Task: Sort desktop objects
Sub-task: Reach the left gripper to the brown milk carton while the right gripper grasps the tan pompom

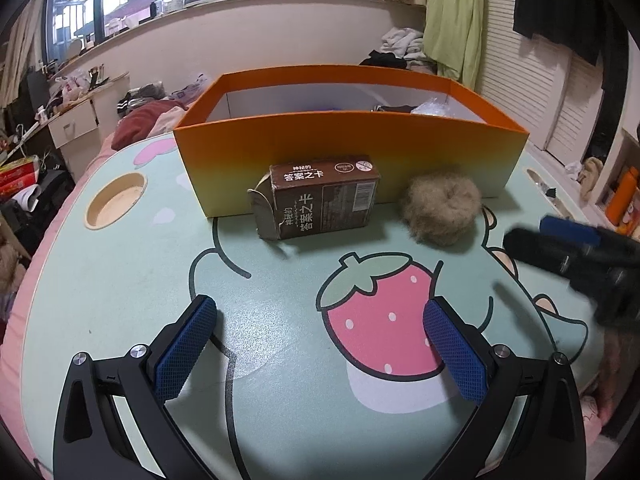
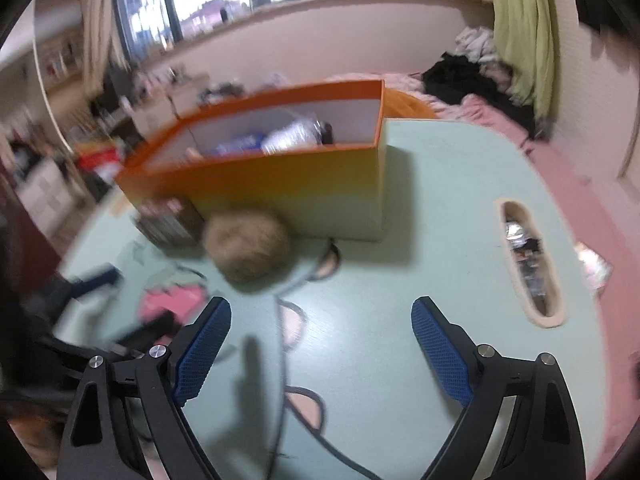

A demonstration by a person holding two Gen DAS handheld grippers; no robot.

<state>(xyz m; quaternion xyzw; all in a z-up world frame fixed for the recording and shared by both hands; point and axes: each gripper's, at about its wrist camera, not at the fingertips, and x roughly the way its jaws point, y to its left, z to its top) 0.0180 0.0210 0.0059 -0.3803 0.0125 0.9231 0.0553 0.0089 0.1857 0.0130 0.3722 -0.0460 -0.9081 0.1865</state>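
1. Brown card box (image 1: 326, 200) lying on its side on the table (image 1: 120, 280), flap open at its left end, touching the front wall of the orange bin (image 1: 352, 148).
2. Furry tan ball (image 1: 440, 208) just right of the card box, also up against the bin's front wall; blurred in the right wrist view (image 2: 248, 246).
3. Inside the bin (image 2: 280, 176): a crinkled clear packet (image 2: 292, 136) and something blue (image 2: 240, 144), too blurred to name.
4. Mint-green table printed with a pink strawberry (image 1: 380, 312) and dark cartoon outlines; round cup recess (image 1: 116, 200) at its left, long slot (image 2: 528, 264) at its right with dark odds and ends in it.
5. Beyond the table: pink bedding, heaped clothes, a green curtain (image 1: 452, 12), a long window ledge, cluttered drawers at far left.
6. Left hand-held gripper (image 1: 320, 344) spread wide above the strawberry, holding nothing, touching nothing.
7. Right hand-held gripper (image 2: 320, 348) spread wide over bare table, holding nothing; seen from the left wrist as a blurred dark shape (image 1: 576, 252) right of the ball.
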